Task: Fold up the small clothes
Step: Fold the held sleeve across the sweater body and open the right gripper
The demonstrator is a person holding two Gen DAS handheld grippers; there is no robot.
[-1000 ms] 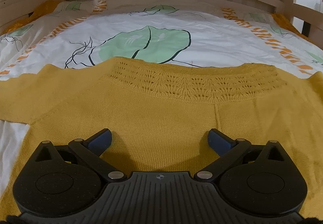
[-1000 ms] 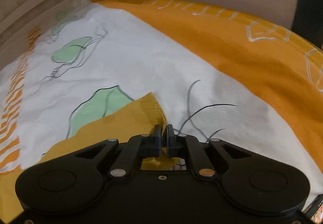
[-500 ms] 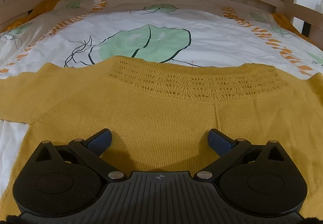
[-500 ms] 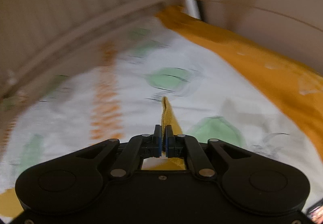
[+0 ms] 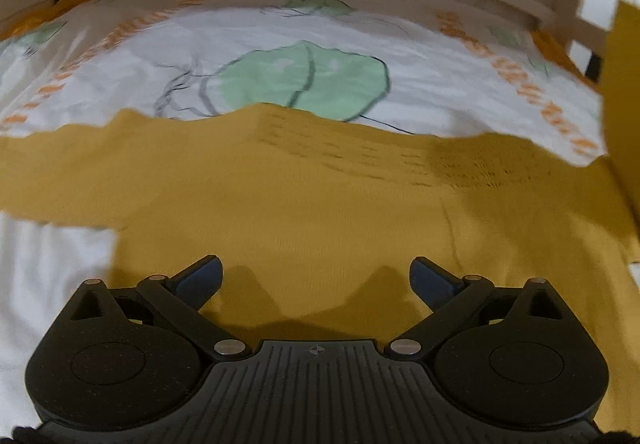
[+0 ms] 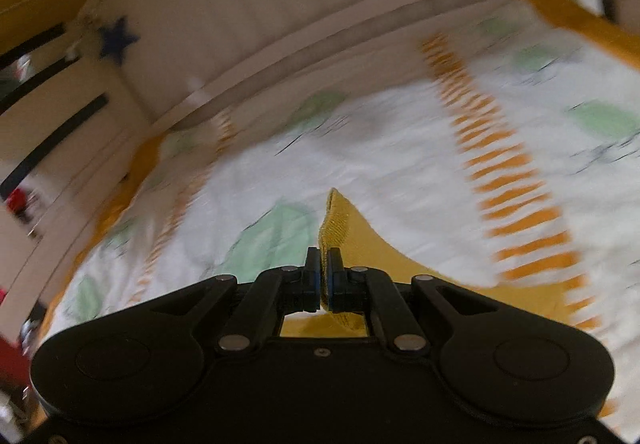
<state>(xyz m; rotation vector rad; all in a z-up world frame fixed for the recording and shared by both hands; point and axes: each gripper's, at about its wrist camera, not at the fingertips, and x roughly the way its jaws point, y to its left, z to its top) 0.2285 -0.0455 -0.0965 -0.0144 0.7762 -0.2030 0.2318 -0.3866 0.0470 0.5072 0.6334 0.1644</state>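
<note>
**Sleeve pinched on the right, sweater body lying to its left**

A mustard knit sweater (image 5: pixel 320 212) lies flat on the bed (image 5: pixel 360 44), back or front up, its lacy yoke running across the left wrist view from about 9 o'clock to 3 o'clock. The long axis of the body runs from the yoke at 12 o'clock down toward the camera at 6 o'clock. The left gripper (image 5: pixel 316 276) hovers over the lower torso with its fingers (image 5: pixel 200 276) spread wide and nothing between them; whether they touch the knit cannot be told.

The right gripper (image 6: pixel 323 276) has its fingers pressed together on a ribbed edge of the same sweater (image 6: pixel 336 220), most likely the cuff of the right sleeve. The cloth stands up from the pinch toward 12 o'clock in the right wrist view and trails off toward 4 o'clock, lifted clear of the bedsheet. In the left wrist view that raised piece shows as a yellow flap (image 5: pixel 624 104) at 3 o'clock, at the frame's edge.

So the relation that matters: the held sleeve sits at the right margin of the garment, and the body it should fold onto lies toward 9 o'clock from it. The right hand is the one placed to carry the sleeve across the long axis; the left, empty and over the torso, is nearer to pin the body if the knit drags
</note>
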